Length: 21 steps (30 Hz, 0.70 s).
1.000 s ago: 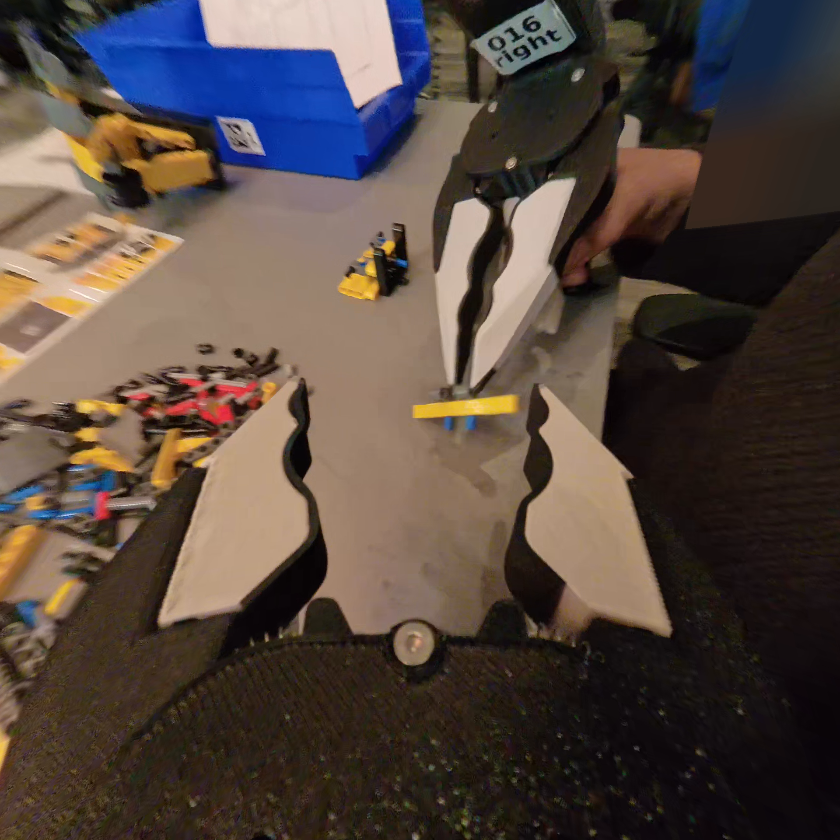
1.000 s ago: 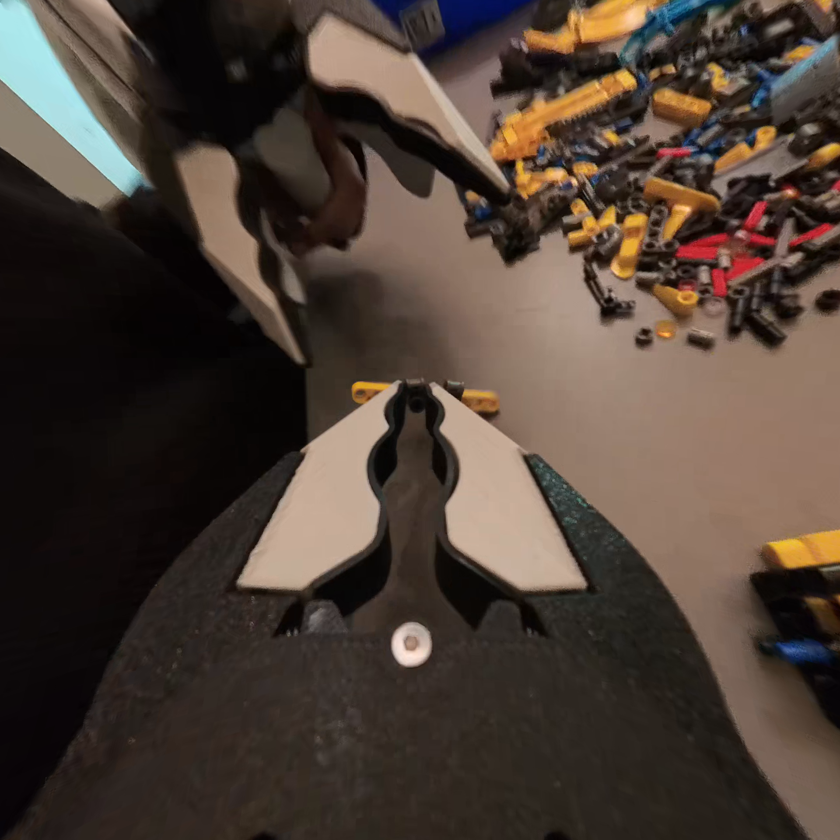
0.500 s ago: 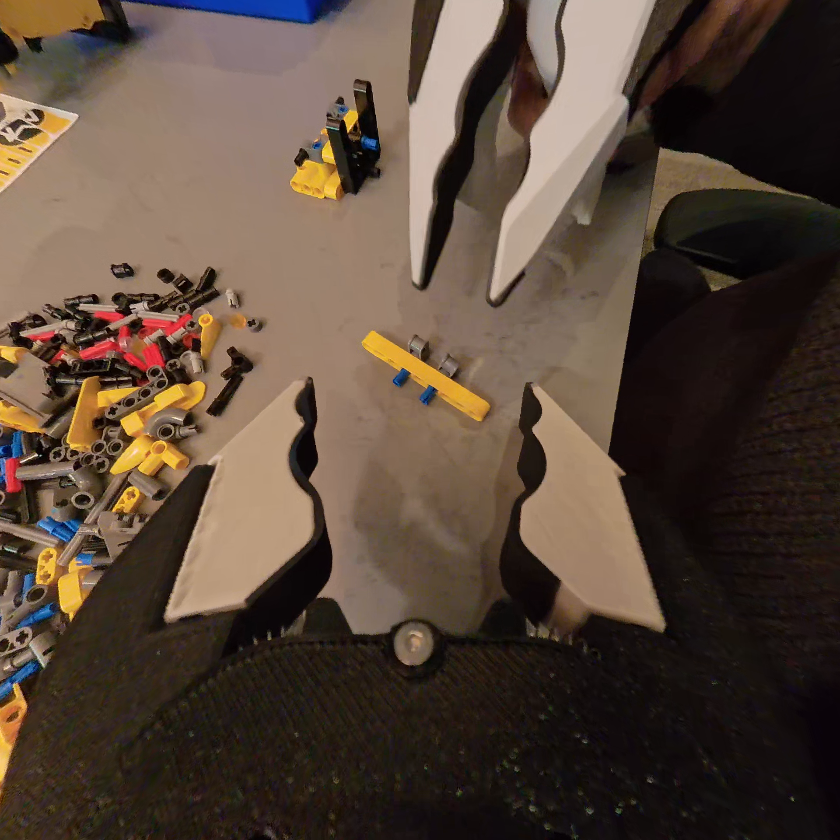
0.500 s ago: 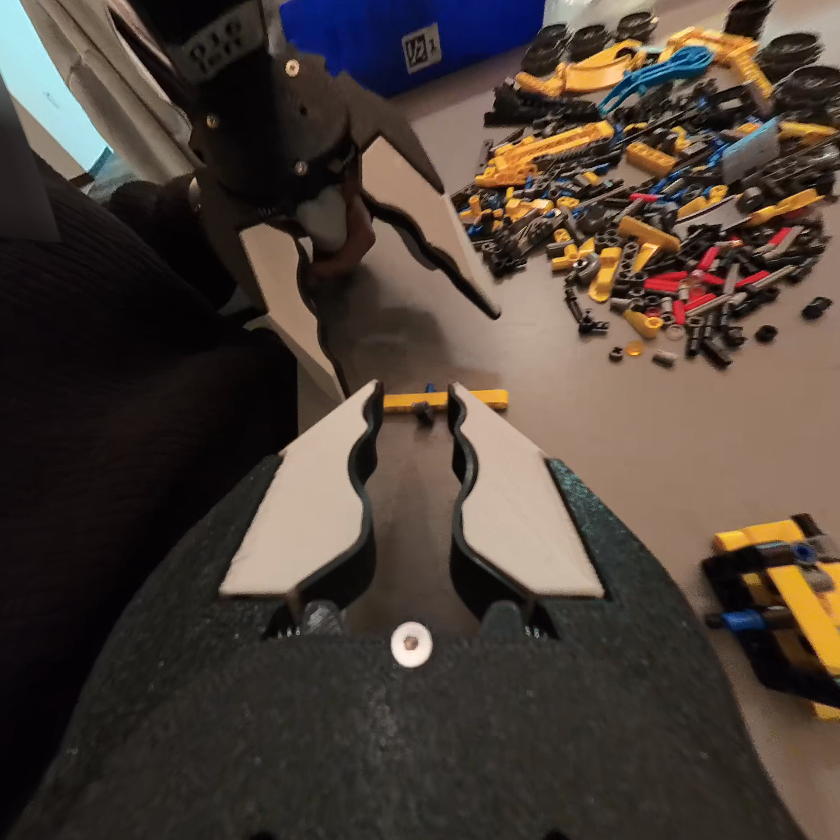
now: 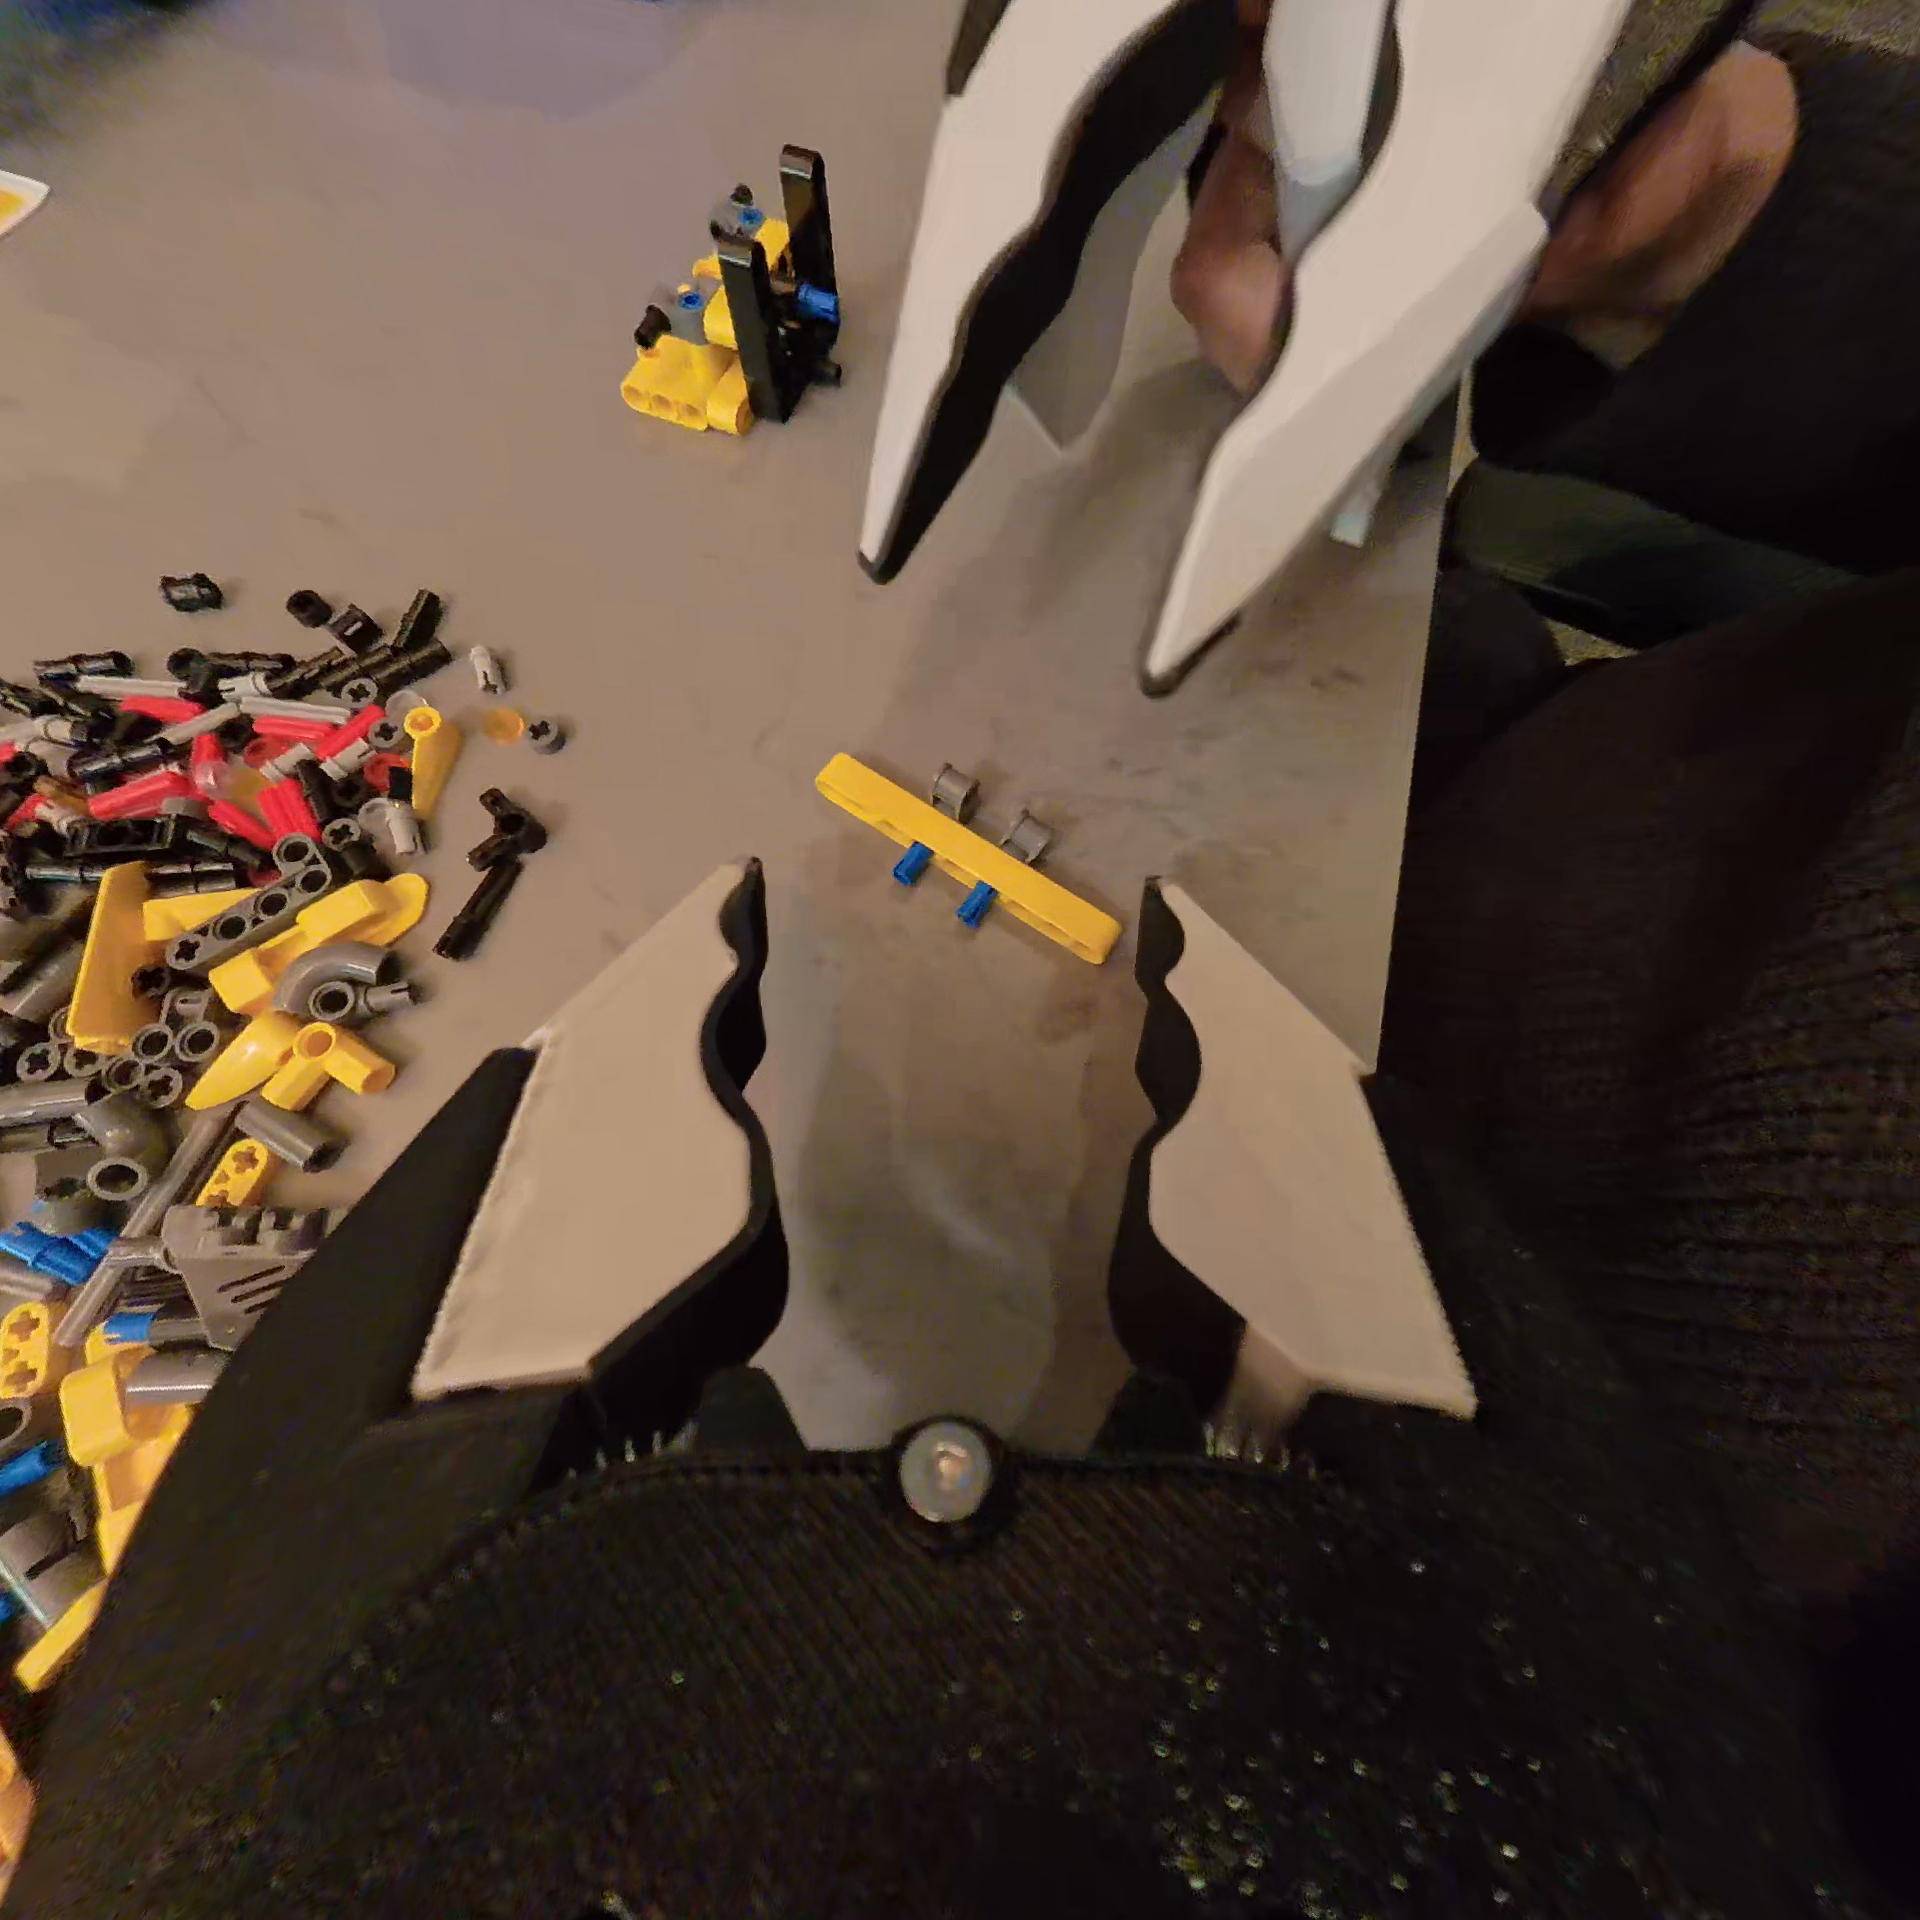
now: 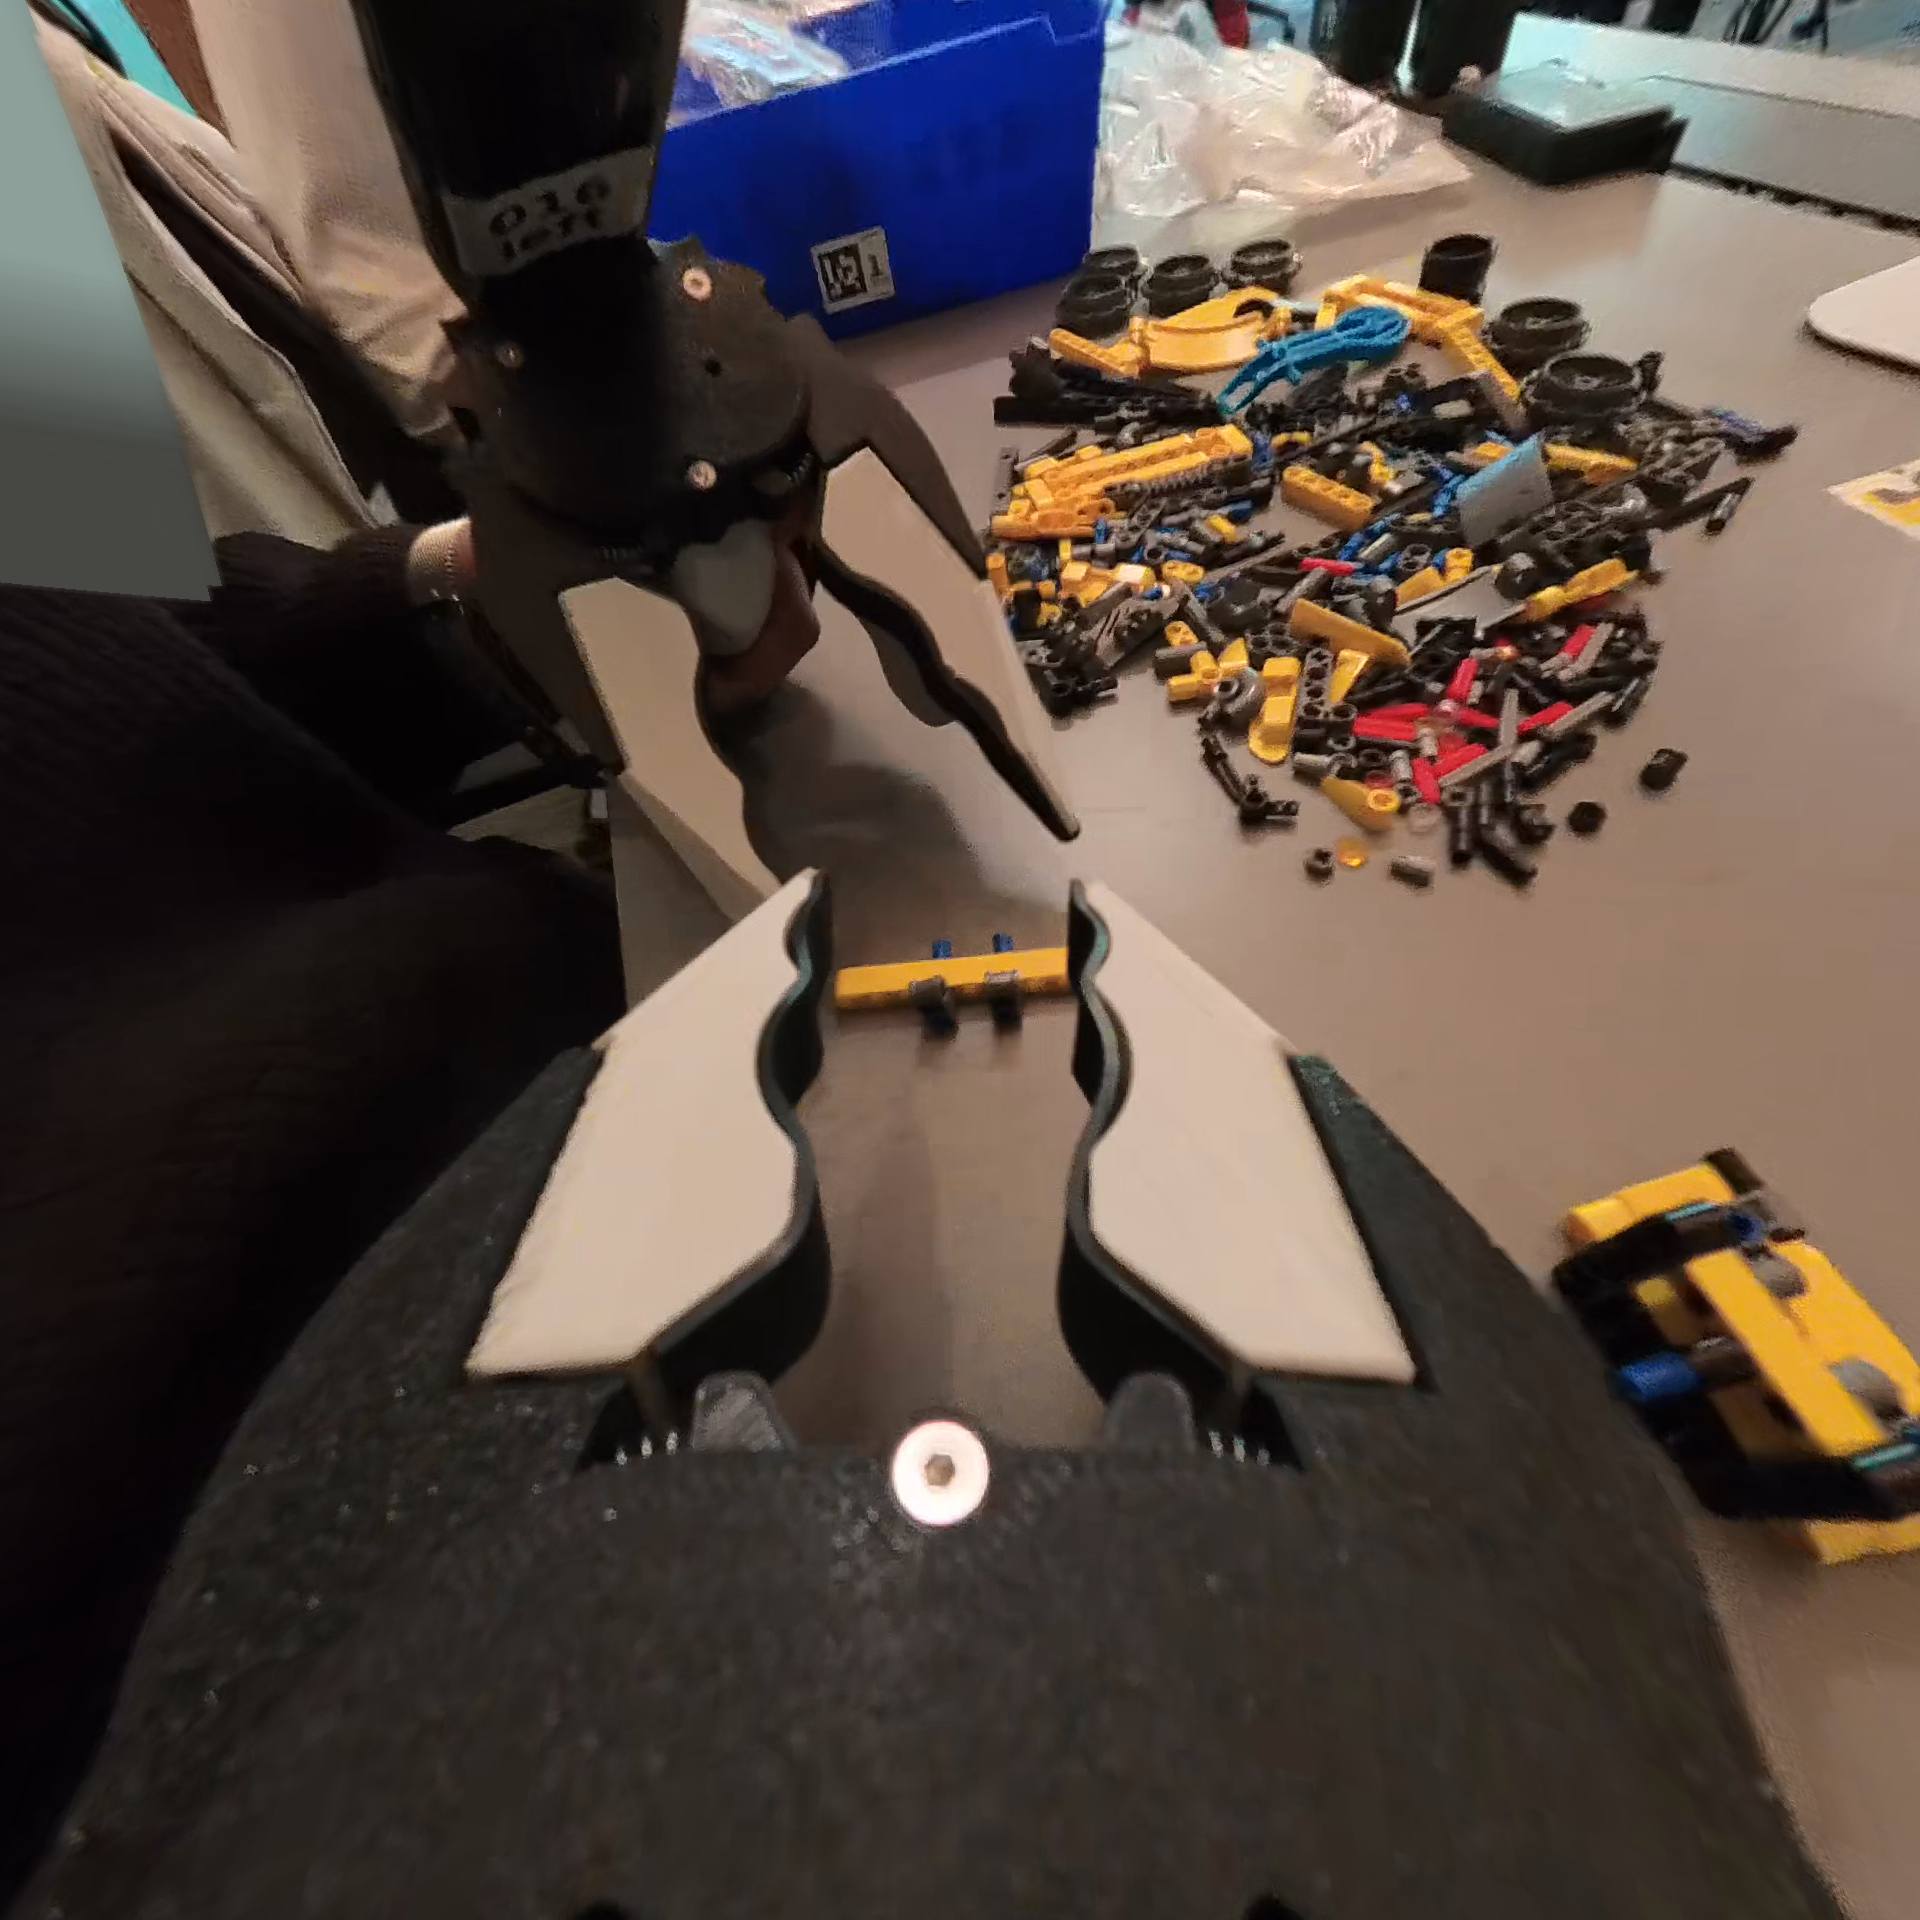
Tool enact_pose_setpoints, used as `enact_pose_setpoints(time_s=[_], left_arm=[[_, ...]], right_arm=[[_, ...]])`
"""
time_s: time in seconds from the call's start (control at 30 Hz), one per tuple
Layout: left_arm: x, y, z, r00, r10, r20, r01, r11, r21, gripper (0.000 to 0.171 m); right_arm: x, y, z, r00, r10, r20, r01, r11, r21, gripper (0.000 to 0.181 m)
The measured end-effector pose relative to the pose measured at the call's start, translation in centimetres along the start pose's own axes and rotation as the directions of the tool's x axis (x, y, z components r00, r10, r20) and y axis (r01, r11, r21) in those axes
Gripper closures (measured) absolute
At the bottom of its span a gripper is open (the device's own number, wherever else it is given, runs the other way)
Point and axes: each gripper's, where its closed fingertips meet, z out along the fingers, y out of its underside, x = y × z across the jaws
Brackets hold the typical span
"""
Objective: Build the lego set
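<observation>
Left wrist view shows the left gripper (image 5: 948, 883) at the lower centre of the frame, jaws spread wide and holding nothing. Just beyond its fingertips a yellow beam (image 5: 966, 857) lies flat on the grey table (image 5: 416, 343), with two blue pins and two grey bushes attached to it. To the left sprawls a pile of loose parts (image 5: 197, 935) in yellow, black, red, grey and blue. Farther up, a small yellow and black assembly (image 5: 743, 322) stands alone. At the upper right the right gripper (image 5: 1029, 623) hangs above the table, released and empty.

From the right wrist view, the right gripper (image 6: 945, 894) fills the lower frame, jaws apart, with the yellow beam (image 6: 951, 982) lying between its tips, apparently untouched. The yellow and black assembly (image 6: 1756, 1351) sits at the right edge. Beyond the beam the left gripper (image 6: 914, 862) points down, bearing a label band on its handle. At the top stands a blue bin (image 6: 935, 156) carrying a white sticker with a square code.
</observation>
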Motion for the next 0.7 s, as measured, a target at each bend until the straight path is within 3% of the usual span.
enact_pose_setpoints(time_s=[0.27, 0.4, 0.7], left_arm=[[0.4, 1.1, 0.9, 0.998, 0.059, 0.015, -0.057, 0.994, -0.091, 0.100], [0.4, 1.3, 1.0, 1.000, 0.018, -0.018, -0.020, 0.994, -0.104, 0.101], [0.4, 1.2, 1.0, 0.999, -0.014, -0.038, 0.010, 0.995, -0.099, 0.106]], right_arm=[[-0.7, 2.7, 1.2, 0.995, -0.070, -0.073, 0.056, 0.981, -0.186, 0.134], [0.7, 3.7, 1.7, 0.975, -0.188, -0.122, 0.148, 0.950, -0.276, 0.144], [0.6, 4.0, 2.4, 0.979, -0.192, -0.062, 0.164, 0.937, -0.308, 0.151]])
